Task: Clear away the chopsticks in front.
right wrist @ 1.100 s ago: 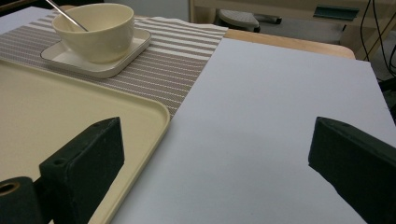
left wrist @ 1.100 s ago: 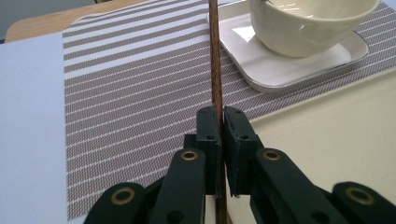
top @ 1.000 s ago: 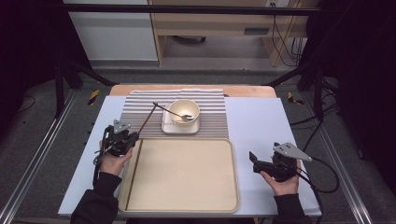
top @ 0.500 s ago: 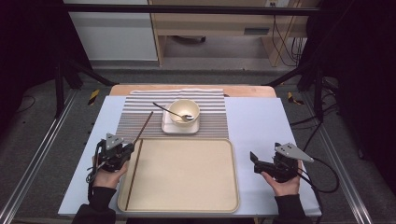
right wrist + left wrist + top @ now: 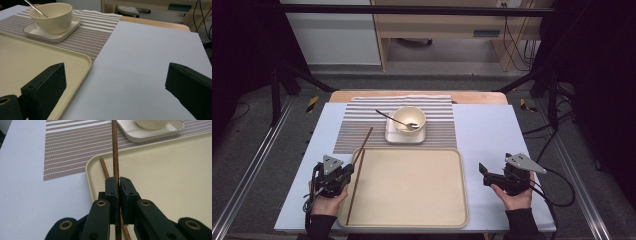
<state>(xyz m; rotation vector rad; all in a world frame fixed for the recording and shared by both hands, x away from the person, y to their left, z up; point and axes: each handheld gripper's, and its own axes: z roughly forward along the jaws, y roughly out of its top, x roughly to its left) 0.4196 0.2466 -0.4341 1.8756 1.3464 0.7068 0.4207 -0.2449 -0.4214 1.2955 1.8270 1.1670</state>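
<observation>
A pair of brown chopsticks [image 5: 360, 155] lies slantwise over the left rim of the beige tray [image 5: 412, 190]. My left gripper [image 5: 348, 172] is shut on one chopstick [image 5: 115, 150], which runs on past the jaws toward the striped placemat [image 5: 72, 147]. A second chopstick [image 5: 104, 168] crosses under the jaws on the tray [image 5: 162, 175]; whether it is gripped I cannot tell. My right gripper [image 5: 484, 175] rests open on the table right of the tray, with nothing between its jaws [image 5: 115, 85].
A cream bowl [image 5: 409, 119] with a metal spoon [image 5: 391, 118] stands on a square white plate [image 5: 393, 137] on the placemat [image 5: 439, 120], beyond the tray. The pale blue table top [image 5: 492, 135] extends on both sides. Bowl [image 5: 52, 17] and tray rim [image 5: 85, 62] lie left of the right gripper.
My left gripper has pulled back toward the person with the chopsticks, from the placemat's near edge to the tray's left rim. The right gripper has stayed put.
</observation>
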